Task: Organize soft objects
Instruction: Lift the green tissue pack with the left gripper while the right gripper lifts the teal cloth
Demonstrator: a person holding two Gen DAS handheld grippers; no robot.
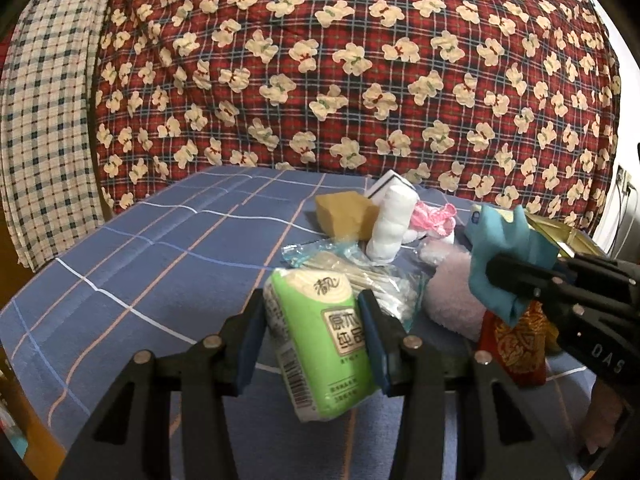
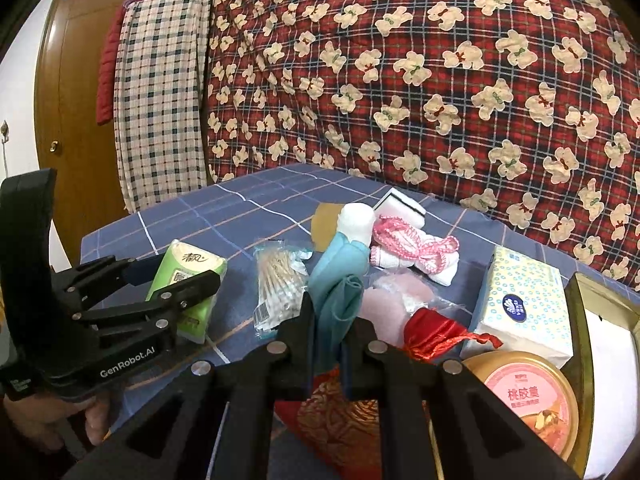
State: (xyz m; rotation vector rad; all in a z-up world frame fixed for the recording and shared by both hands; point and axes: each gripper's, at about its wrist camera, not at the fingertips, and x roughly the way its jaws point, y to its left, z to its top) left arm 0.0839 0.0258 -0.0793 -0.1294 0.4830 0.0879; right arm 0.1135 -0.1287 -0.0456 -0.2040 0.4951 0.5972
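Quilt of red plaid cloth printed with cream bears point(image 1: 360, 72) hangs as a backdrop beyond both tools, with a blue-and-white checked cloth point(image 1: 44, 128) hanging at its left edge. Below it lies the surface, spread with a blue cover crossed by white and orange lines point(image 1: 152, 248).

Ahead of the right tool point(image 2: 326, 344) and off to its right stands a white tissue box dotted with small blue rings point(image 2: 524, 300); nearer that tool on the same side sits a round tub with a pink label lid point(image 2: 528, 396). Just under the right tool lies a red and gold brocade pouch point(image 2: 340, 420).

The left tool point(image 1: 314, 340) is clamped on a green and white soft pack of tissues point(image 1: 320, 344), its blue pads pressing the pack's two sides and holding it tilted above the cover. The right tool's jaws are pressed together on a teal cloth point(image 2: 340, 284), which stands up in folds between them.

Beyond the left tool lies a clear bag of cotton swabs point(image 1: 360, 276), with a pale pink fluffy pad point(image 1: 452, 300) to its right. Further out sit a tan sponge block point(image 1: 344, 216), a white gauze roll point(image 1: 390, 224) leaning beside it, and a pink and white lace bundle point(image 1: 432, 220).
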